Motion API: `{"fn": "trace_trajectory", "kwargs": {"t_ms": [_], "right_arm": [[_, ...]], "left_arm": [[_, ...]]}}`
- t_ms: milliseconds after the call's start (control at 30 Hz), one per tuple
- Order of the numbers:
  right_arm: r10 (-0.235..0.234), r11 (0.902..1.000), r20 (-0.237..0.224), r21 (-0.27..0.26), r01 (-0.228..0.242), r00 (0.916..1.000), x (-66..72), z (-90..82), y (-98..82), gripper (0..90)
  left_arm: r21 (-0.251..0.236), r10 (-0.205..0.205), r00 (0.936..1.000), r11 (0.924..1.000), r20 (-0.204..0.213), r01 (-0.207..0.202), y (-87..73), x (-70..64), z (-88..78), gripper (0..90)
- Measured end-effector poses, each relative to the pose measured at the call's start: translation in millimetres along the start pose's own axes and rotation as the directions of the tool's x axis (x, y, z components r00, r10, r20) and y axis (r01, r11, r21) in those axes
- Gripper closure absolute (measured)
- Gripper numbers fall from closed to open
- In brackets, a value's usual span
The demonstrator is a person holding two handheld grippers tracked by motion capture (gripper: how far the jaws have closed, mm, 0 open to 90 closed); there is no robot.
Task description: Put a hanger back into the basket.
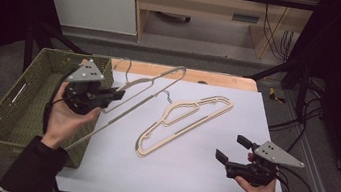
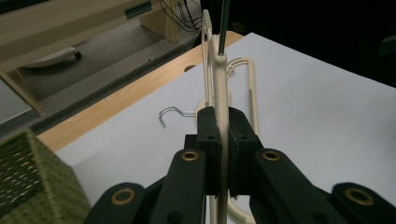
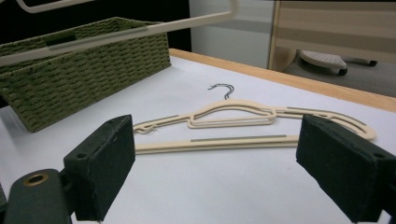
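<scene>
My left gripper [image 1: 114, 94] is shut on a cream plastic hanger [image 1: 131, 107], held in the air above the table's left side, beside the basket's near right rim. In the left gripper view the jaws [image 2: 223, 126] pinch the hanger's thin edge [image 2: 220, 88]. A second cream hanger [image 1: 185, 127] with a metal hook lies flat on the white sheet at mid table. My right gripper [image 1: 232, 147] hovers near the sheet's front right, open, with nothing between its pads [image 3: 107, 163]. That flat hanger [image 3: 233, 114] lies beyond the open jaws.
A green woven basket [image 1: 16, 104] stands at the left, off the white sheet [image 1: 187, 179]; it shows again as the basket [image 3: 84, 79] behind the flat hanger. A wooden table edge [image 1: 211, 78] runs along the back. Cables hang at the right.
</scene>
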State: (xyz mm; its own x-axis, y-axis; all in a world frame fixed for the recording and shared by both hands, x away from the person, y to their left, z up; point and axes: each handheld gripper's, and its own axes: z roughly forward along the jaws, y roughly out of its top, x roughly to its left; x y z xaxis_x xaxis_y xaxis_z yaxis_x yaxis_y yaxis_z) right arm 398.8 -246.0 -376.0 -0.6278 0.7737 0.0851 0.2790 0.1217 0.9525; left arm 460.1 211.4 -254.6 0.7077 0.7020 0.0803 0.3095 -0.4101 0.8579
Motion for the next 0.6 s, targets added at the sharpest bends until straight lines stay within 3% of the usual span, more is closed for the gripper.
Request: {"fn": "trace_trajectory", "kwargs": {"t_ms": [33,67,100,200,233,300,433,567,600], "right_arm": [[0.004,1.0,0.015,0.004,-0.004,0.9999,-3.3,-2.2,-1.4,11.5],[0.004,1.0,0.015,0.004,-0.004,0.9999,-3.3,-2.2,-1.4,11.5],[0.005,1.0,0.024,-0.001,-0.005,0.9997,-5.3,-3.7,-1.9,11.4],[0.01,0.9999,0.028,-0.002,-0.01,0.9996,-8.1,-4.3,-3.1,11.3],[0.01,0.9999,0.033,-0.001,-0.01,0.9994,-8.7,-4.1,-3.5,11.3],[0.014,0.9999,0.038,0.003,-0.015,0.9992,-9.9,-3.7,-4.2,11.3],[0.018,0.9998,0.046,0.006,-0.018,0.9988,-10.5,-3.4,-4.2,11.3],[0.02,0.9997,0.047,0.011,-0.02,0.9987,-9.9,-2.8,-4.2,11.3],[0.02,0.9997,0.047,0.012,-0.021,0.9987,-9.9,-2.8,-4.2,11.3]], "left_arm": [[0.003,-0.005,0.9998,1.0,-0.017,0.005,-1.4,12.2,-8.6,85.6],[0.003,-0.005,0.9998,1.0,-0.017,0.005,-1.4,12.2,-8.6,85.5],[-0.009,0.0,0.9994,1.0,-0.035,0.0,-3.8,23.4,-17.3,85.5],[-0.025,-0.024,0.9983,0.9994,-0.053,0.023,-8.5,41.7,-30.6,85.6],[-0.025,-0.024,0.9983,0.9994,-0.053,0.023,-8.5,41.7,-30.6,85.6],[-0.036,-0.026,0.9967,0.9991,-0.077,0.024,-13.9,58.1,-41.8,85.5],[-0.022,-0.042,0.9929,0.999,-0.111,0.039,-21.3,71.6,-49.2,85.6],[0.002,-0.052,0.9866,0.9986,-0.155,0.053,-35.8,94.4,-54.8,85.6],[0.002,-0.052,0.9866,0.9986,-0.155,0.053,-35.8,94.4,-54.8,85.6]]}}
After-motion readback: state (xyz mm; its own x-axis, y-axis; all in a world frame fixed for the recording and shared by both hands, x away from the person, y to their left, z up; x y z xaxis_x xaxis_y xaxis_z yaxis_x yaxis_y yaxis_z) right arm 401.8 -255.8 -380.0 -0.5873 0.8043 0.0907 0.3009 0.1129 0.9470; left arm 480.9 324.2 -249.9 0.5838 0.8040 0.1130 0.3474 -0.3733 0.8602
